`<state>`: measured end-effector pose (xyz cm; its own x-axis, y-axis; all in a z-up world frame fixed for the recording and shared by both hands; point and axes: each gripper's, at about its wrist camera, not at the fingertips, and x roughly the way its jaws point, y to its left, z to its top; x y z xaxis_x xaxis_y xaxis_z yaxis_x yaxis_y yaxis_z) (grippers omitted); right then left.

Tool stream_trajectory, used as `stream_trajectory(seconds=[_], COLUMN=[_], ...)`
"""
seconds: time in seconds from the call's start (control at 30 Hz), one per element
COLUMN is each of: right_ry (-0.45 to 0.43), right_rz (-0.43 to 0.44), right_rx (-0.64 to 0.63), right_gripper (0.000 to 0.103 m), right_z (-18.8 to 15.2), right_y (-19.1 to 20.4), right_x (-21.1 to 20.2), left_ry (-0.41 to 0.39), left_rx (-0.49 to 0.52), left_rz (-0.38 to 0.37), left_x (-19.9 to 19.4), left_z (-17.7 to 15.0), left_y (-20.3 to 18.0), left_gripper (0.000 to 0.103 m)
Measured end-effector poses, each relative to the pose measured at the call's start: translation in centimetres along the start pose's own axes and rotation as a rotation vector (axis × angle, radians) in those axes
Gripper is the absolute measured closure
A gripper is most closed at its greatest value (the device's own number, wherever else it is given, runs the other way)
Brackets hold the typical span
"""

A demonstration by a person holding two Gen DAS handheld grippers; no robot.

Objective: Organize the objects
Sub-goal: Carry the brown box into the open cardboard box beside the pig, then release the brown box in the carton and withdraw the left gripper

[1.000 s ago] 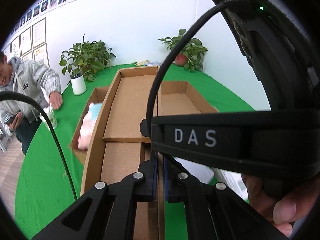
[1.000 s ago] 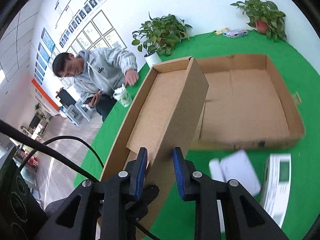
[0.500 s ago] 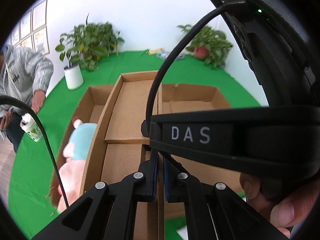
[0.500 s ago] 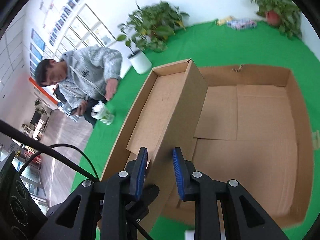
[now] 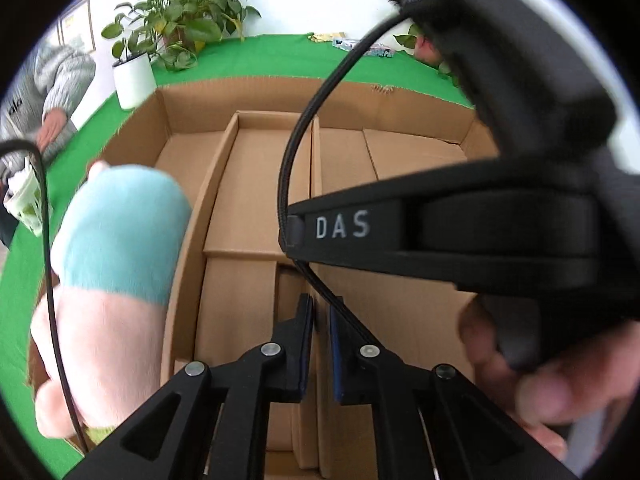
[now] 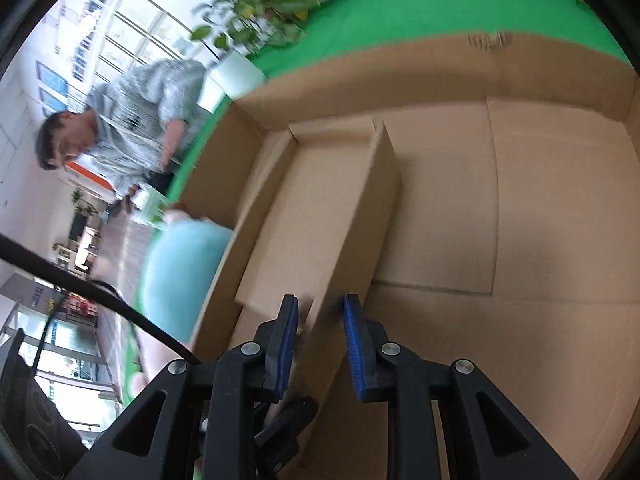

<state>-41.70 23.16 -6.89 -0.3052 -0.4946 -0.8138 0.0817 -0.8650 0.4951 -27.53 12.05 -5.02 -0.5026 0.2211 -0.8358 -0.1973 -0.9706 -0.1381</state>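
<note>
The small cardboard box [image 6: 320,216] sits inside the big box [image 6: 552,208], near its left wall; the left gripper [image 5: 320,344] and right gripper [image 6: 320,344] each pinch its near wall, probably steadying placement beside the plush toy [image 5: 116,264].

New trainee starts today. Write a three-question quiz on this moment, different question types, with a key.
1. True or false: the right tool is shut on a wall of the narrow cardboard tray.
2. Multiple choice: where is the narrow cardboard tray? A) on the green tablecloth beside the potted plant; B) inside the large cardboard box; C) on the floor.
3. Fill in: the pink and blue plush toy lies to the ____ of the narrow tray in the left wrist view.

Key: 1 true; 2 B; 3 left.
</note>
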Motion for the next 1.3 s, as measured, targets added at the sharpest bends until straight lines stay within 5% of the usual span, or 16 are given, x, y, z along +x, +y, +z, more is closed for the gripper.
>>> stream_trajectory(seconds=[0.33, 0.63, 0.97, 1.0, 1.17, 1.3], right_ry=[0.021, -0.025, -0.084, -0.123, -0.396, -0.548], right_rz=[-0.056, -0.153, -0.2, -0.197, -0.177, -0.222], right_rx=[-0.029, -0.168, -0.196, -0.201, -0.215, -0.152], right_gripper=[0.073, 0.075, 0.073, 0.07, 0.009, 0.001], right_z=[-1.8, -3.2, -4.7, -5.1, -12.0, -19.3], right_y=[1.2, 3.0, 3.6, 4.2, 5.6, 6.2], right_x=[0.0, -0.2, -3.0, -3.7, -13.3, -19.1], left_ry=[-0.127, -0.259, -0.275, -0.283, -0.381, -0.43], left_rx=[-0.096, -0.179, -0.136, -0.125, -0.07, 0.007], left_rz=[-0.126, 0.003, 0.036, 0.043, 0.119, 0.187], left_x=[-9.6, -18.0, -18.8, -18.7, -19.6, -19.6], left_z=[-4.3, -7.5, -9.6, -9.7, -10.7, -11.4], left_y=[4.7, 12.2, 12.9, 12.7, 11.2, 9.0], left_gripper=[0.063, 0.063, 0.063, 0.058, 0.025, 0.022])
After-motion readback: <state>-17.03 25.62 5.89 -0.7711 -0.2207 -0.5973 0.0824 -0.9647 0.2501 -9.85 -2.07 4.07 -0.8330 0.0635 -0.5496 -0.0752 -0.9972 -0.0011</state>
